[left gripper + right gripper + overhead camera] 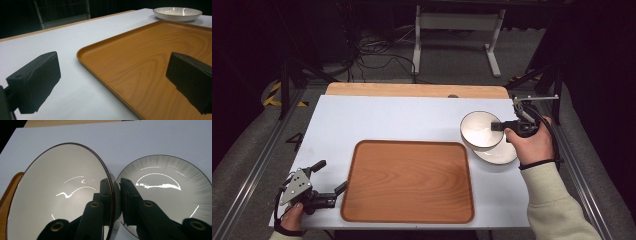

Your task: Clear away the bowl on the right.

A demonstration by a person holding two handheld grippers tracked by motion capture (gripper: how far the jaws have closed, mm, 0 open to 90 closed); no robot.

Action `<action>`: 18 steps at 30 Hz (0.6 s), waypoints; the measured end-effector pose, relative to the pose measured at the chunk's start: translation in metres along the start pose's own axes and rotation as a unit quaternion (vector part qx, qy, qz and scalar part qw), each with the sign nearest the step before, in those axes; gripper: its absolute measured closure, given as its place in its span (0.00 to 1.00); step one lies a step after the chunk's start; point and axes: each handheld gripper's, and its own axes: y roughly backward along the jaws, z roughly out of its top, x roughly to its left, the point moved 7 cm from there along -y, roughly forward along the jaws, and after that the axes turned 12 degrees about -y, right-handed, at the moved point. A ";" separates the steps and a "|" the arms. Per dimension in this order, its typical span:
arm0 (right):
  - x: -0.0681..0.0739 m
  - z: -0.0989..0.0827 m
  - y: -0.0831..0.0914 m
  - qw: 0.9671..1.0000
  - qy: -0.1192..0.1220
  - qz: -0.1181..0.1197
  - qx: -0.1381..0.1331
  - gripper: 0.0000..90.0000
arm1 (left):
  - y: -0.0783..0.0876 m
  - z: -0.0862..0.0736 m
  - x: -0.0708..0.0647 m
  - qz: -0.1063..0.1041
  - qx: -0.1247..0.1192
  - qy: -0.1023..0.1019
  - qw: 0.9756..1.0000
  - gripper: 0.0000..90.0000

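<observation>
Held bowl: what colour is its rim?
Dark brown rim on the white bowl; clearest in the right gripper view.

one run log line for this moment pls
right gripper: shut on bowl rim, lifted over plate | left gripper: open, idle beside tray | tray: empty

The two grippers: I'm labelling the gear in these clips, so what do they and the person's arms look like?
Both are black, each with two blocky black jaws. The left gripper carries a grey three-cornered plate on top. The right gripper has brass-coloured screws along its jaw arms, a black cable looping behind, and a thin metal rod above. The person wears a cream sleeve and a dark band at each wrist.
</observation>
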 end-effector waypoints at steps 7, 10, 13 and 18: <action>0.021 -0.008 -0.003 1.000 0.019 0.014 0.013 0.90 | 0.000 0.000 0.000 0.000 0.000 0.000 1.000 0.00; 0.032 -0.012 -0.005 0.999 0.028 0.020 0.018 0.90 | 0.000 0.000 0.000 0.001 0.000 0.000 1.000 0.00; 0.040 -0.014 -0.006 0.999 0.035 0.025 0.023 0.90 | 0.000 0.000 0.000 0.001 0.000 0.000 1.000 0.00; 0.054 -0.019 -0.008 0.998 0.044 0.041 0.032 0.90 | 0.000 0.000 0.000 0.001 0.001 0.000 1.000 0.00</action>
